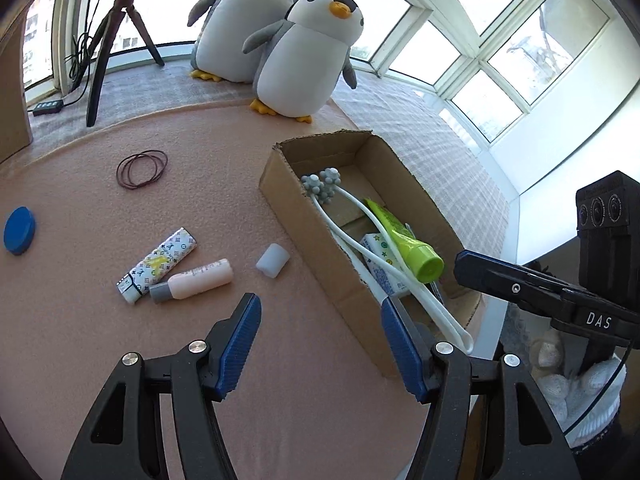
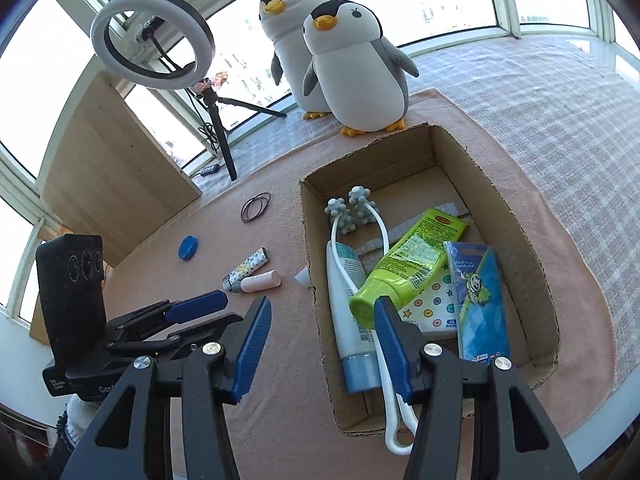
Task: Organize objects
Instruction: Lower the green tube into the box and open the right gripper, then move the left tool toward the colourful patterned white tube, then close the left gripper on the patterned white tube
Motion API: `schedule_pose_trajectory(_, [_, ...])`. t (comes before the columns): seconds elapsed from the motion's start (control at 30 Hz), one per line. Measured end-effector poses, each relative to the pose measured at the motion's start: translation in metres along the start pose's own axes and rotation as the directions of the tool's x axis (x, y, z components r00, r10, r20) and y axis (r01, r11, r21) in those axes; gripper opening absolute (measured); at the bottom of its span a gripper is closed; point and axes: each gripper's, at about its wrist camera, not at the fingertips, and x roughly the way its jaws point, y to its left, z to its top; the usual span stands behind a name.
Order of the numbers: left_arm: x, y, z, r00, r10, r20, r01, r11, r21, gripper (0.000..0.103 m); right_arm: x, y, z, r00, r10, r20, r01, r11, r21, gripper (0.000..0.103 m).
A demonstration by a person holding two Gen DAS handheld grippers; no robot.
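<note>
Ribbed blue pads line both black plastic jaws of the left gripper (image 1: 320, 340), which stand spread wide with nothing between them, above the peach felt table mat (image 1: 120, 360). Ahead and left of the jaws, apart from both pads, lie a pale pink tube with a grey cap (image 1: 192, 281), a white monogram-printed rectangular lighter (image 1: 158, 265) touching it, and a small translucent white cap (image 1: 272, 260). Farther off lie a flat round blue lid (image 1: 19, 230) and a loose bunch of thin dark elastic bands (image 1: 142, 168).

The right gripper (image 2: 323, 344) is likewise released, jaws apart and empty, hovering at the near end of the open corrugated cardboard box (image 2: 520, 240). Its right pad stands in front of the cap end of a glossy lime-green squeeze tube (image 2: 408, 268), which lies diagonally inside the box; contact cannot be told. Under that tube rest:
- a white tube with a metallic blue cap (image 2: 352, 332), along the left wall;
- a white two-armed plastic massager with knobbly grey ball heads (image 2: 348, 212), its looped handle overhanging the near wall;
- a white packet printed with coloured faces and stars (image 2: 436, 304);
- a blue carded blister pack (image 2: 480, 312), by the right wall.

Two soft grey-and-white plush penguins (image 2: 356, 64) stand beyond the box.
</note>
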Motion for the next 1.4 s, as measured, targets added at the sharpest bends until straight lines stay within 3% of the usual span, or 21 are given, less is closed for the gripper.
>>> schedule_pose_trajectory(0.33, [-0.066, 0.099, 0.019, 0.984, 0.15, 0.096, -0.135, 0.98, -0.145, 0.066, 0.002, 0.032, -0.013, 0.996, 0.086, -0.011, -0.086, 0.996, -0.006, 0.05])
schedule_pose_trajectory(0.5, [-0.061, 0.123, 0.032, 0.974, 0.218, 0.069, -0.206, 0.968, -0.146, 0.064, 0.011, 0.049, -0.024, 0.992, 0.119, -0.04, -0.119, 0.993, -0.021, 0.05])
schedule_pose_trajectory(0.7, [-0.001, 0.104, 0.039, 0.97, 0.24, -0.048, -0.241, 0.97, -0.019, 0.053, 0.017, 0.058, -0.035, 0.992, 0.112, -0.057, -0.114, 0.993, -0.036, 0.05])
schedule_pose_trajectory(0.93, [0.045, 0.083, 0.044, 0.961, 0.255, -0.105, -0.25, 0.967, 0.054, 0.046, 0.011, 0.047, -0.046, 0.994, 0.091, -0.055, -0.092, 0.996, -0.013, 0.05])
schedule_pose_trajectory(1.03, [0.058, 0.081, 0.046, 0.955, 0.267, -0.129, -0.261, 0.963, 0.065, 0.04, 0.01, 0.039, -0.05, 0.995, 0.086, -0.056, -0.086, 0.996, 0.011, 0.05])
schedule_pose_trajectory(1.4, [0.08, 0.074, 0.044, 0.932, 0.322, -0.165, -0.304, 0.945, 0.123, 0.034, 0.015, 0.033, -0.052, 0.995, 0.077, -0.068, -0.075, 0.997, 0.027, 0.05])
